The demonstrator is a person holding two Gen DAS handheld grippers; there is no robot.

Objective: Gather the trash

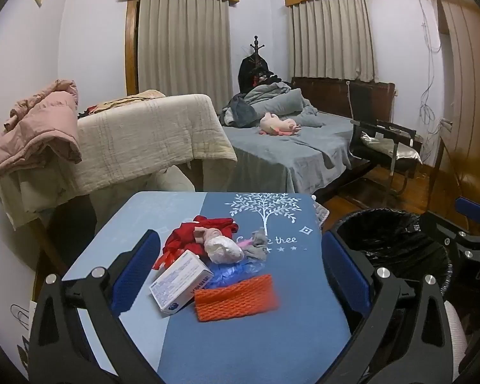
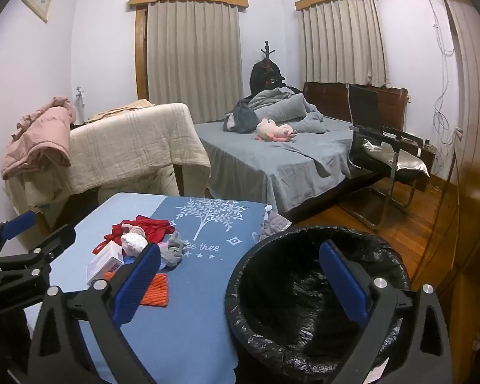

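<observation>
small table [image 1: 240, 336] in two-tone blue cloth with white tree print, on it a clumped pile: red cloth [image 1: 204, 228], white crumpled wad [image 1: 222, 249], grey rag [image 1: 259, 243], white box [image 1: 180, 283], orange foam net [image 1: 236, 297], blue plastic [image 1: 236, 270] underneath

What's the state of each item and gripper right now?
left gripper: open, empty
right gripper: open, empty
trash bin: lined, looks empty
white box: lying on the table
orange mesh: flat on the table
white wad: crumpled, on the pile
</observation>
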